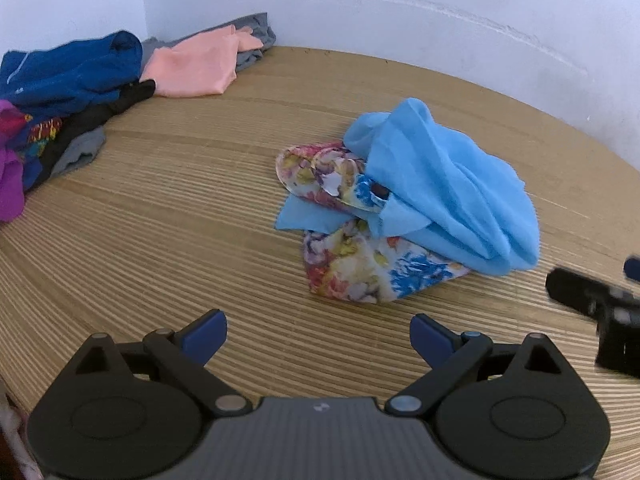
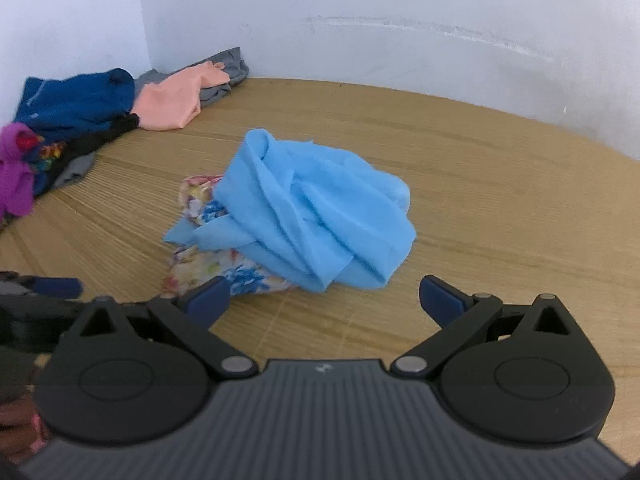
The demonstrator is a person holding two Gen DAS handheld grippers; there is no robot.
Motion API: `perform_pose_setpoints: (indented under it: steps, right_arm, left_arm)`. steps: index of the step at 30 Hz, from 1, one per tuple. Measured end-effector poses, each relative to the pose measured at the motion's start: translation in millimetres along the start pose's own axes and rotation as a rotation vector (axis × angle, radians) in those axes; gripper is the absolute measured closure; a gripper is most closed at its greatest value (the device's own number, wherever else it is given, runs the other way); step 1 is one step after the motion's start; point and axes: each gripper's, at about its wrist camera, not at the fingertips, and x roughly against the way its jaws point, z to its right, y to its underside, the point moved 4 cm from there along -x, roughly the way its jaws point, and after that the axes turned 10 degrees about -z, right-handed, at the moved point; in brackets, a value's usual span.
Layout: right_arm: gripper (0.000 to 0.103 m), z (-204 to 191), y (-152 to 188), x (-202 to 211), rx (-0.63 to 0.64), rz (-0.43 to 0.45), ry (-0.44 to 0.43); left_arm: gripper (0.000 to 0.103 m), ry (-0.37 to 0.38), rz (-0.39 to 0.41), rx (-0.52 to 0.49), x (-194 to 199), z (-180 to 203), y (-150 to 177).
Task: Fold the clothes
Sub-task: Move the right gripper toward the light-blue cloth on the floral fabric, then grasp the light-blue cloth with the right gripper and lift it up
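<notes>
A crumpled light blue cloth [image 1: 444,188] lies bunched on top of a floral garment [image 1: 360,268] in the middle of the wooden table [image 1: 180,240]. My left gripper [image 1: 318,336] is open and empty, a short way in front of the floral garment. In the right wrist view the blue cloth [image 2: 320,216] and the floral garment [image 2: 224,268] lie just ahead of my right gripper [image 2: 324,300], which is open and empty. The right gripper also shows at the right edge of the left wrist view [image 1: 592,292].
A pile of clothes lies at the far left against the white wall: a dark blue garment [image 1: 72,72], a peach one [image 1: 196,64], a grey one [image 1: 256,36], black [image 1: 100,116] and purple [image 1: 12,180] pieces. The table's edge runs along the lower left.
</notes>
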Motion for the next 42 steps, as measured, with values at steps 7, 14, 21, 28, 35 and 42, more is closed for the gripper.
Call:
perform_pose_setpoints:
  steps: [7, 14, 21, 28, 35, 42]
  right_arm:
    - [0.0, -13, -49, -55, 0.057, 0.029, -0.014]
    - [0.027, -44, -80, -115, 0.166, 0.022, 0.037]
    - [0.098, -48, -87, -132, 0.093, -0.033, 0.038]
    - [0.099, -4, -76, -57, 0.074, 0.15, 0.089]
    - [0.099, 73, -36, 16, -0.081, 0.117, 0.216]
    - [0.089, 89, -1, 24, -0.13, -0.037, 0.08]
  left_arm:
    - [0.004, 0.015, 0.006, 0.026, -16, -13, -5]
    - [0.004, -0.001, 0.028, 0.003, -21, -20, -2]
    - [0.004, -0.013, 0.037, -0.03, -18, -26, 2]
    - [0.004, 0.023, 0.061, -0.073, -15, -14, -3]
    - [0.004, 0.071, 0.072, -0.158, -13, 18, -5]
    - [0.004, 0.092, 0.071, -0.223, -16, 45, -8]
